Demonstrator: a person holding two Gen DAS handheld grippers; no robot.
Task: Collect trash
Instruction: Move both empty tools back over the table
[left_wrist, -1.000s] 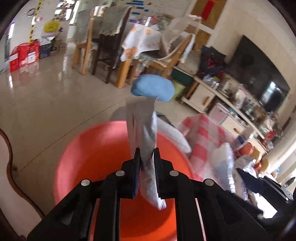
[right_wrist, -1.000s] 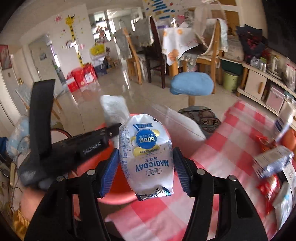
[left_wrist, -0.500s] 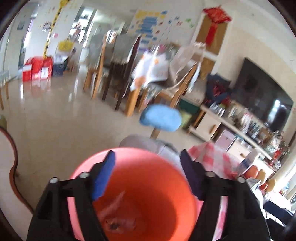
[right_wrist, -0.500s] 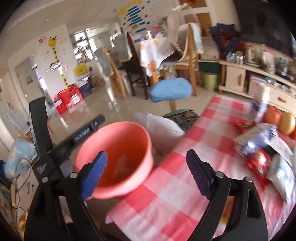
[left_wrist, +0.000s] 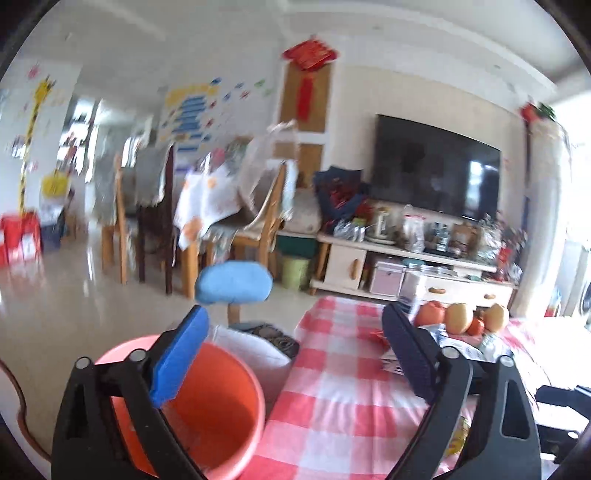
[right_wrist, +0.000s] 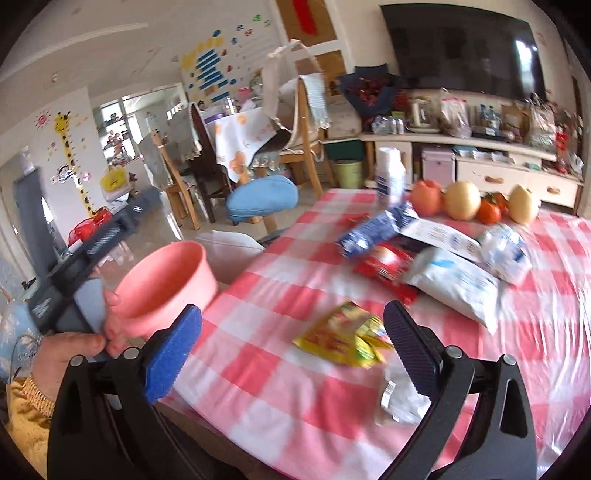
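Note:
The orange basin (left_wrist: 221, 398) sits low at the left of the left wrist view, beside the red-checked table (left_wrist: 351, 387). My left gripper (left_wrist: 293, 314) hangs over the basin's right rim, its jaws opening with nothing between them. My right gripper (right_wrist: 291, 314) points down at the table (right_wrist: 295, 387), its jaws also opening and empty. A yellow packet (right_wrist: 343, 336) lies just past its fingertips, and a crumpled white wrapper (right_wrist: 399, 395) lies by its right finger. Farther off lie a red packet (right_wrist: 388, 266), a white bag (right_wrist: 458, 284) and a blue-white wrapper (right_wrist: 373, 229). The basin (right_wrist: 166, 280) is at the table's left edge.
A white bottle (right_wrist: 389, 173) and a row of fruit (right_wrist: 461, 201) stand at the table's far side. A hand (right_wrist: 62, 354) grips a black handle (right_wrist: 74, 266) beside the basin. A blue stool (right_wrist: 262, 199), chairs and a TV cabinet (right_wrist: 480, 162) lie beyond the table.
Both grippers have let go of their packets over the basin and opened wide. Both views have swung right, away from the basin and toward the table.

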